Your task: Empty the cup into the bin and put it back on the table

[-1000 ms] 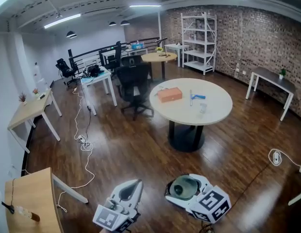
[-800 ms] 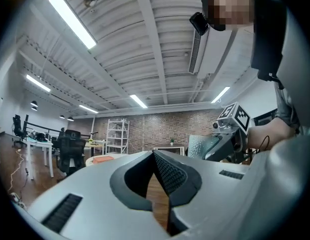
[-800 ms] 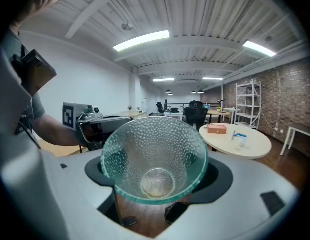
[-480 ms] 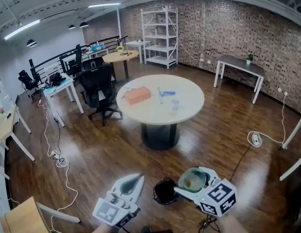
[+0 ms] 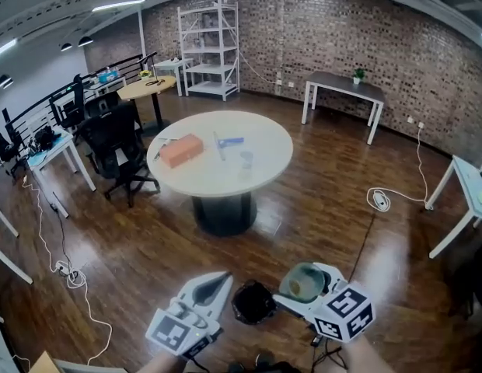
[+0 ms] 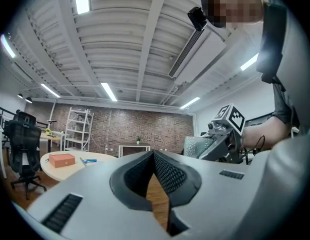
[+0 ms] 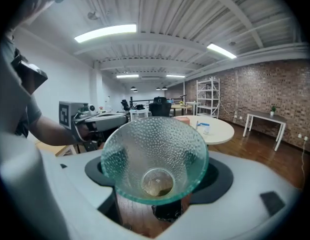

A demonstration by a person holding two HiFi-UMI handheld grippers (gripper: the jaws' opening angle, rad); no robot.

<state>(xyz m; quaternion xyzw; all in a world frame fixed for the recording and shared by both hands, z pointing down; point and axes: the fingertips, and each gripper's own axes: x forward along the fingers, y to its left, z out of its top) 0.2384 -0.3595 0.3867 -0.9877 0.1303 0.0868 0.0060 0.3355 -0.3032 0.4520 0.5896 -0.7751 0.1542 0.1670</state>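
Newly in view, black bin (image 5: 253, 302) sits between grippers; right gripper (image 5: 302, 284) clamps the glass cup (image 7: 155, 156), left gripper (image 5: 221, 280) closed tight and empty.

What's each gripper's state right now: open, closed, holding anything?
Left gripper: closed, nothing between its jaws.
Right gripper: closed on the glass cup.

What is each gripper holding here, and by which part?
Right gripper grips the glass cup across its side walls; left gripper is shut, empty.
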